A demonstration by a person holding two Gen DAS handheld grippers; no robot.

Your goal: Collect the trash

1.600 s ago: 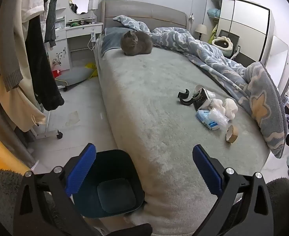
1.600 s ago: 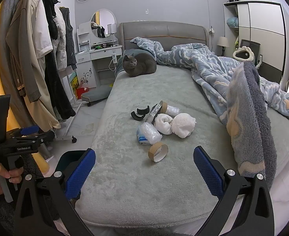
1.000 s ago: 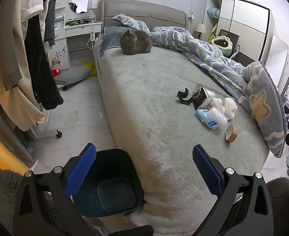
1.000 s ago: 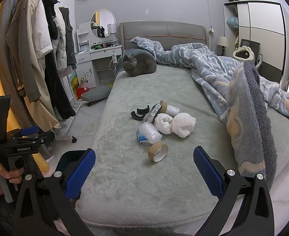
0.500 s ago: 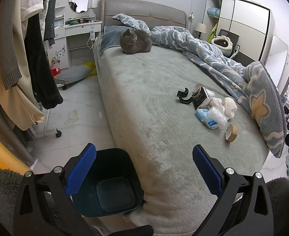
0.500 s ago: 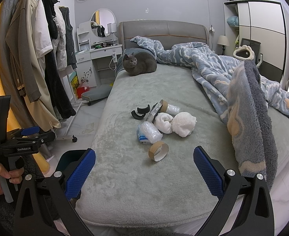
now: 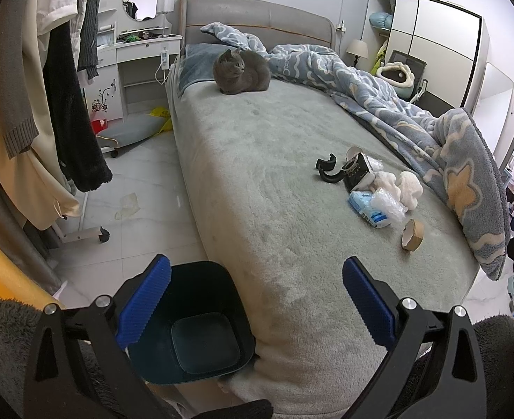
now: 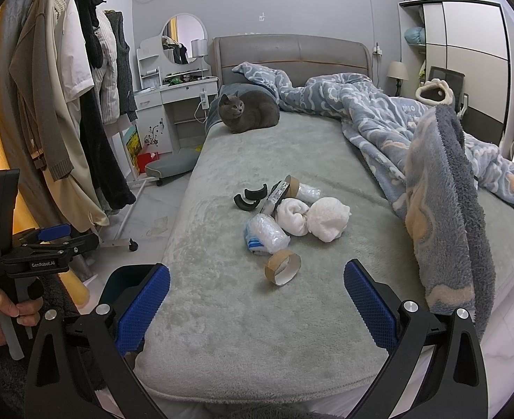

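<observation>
Almost nothing has moved since the earlier frames; only the left camera has drifted a little and the cat has turned its head slightly. From left to right: the bin stands on the floor against the bed corner, under the left gripper, whose jaws are spread and empty. The trash pile lies near the middle of the bed, ahead of the right gripper, also spread and empty. The tape roll could roll off if it is nudged. Soft wads may slip from the pads. The cat might walk in. The bin's near rim is hidden behind the gripper, and the small black pieces are hard to identify.
</observation>
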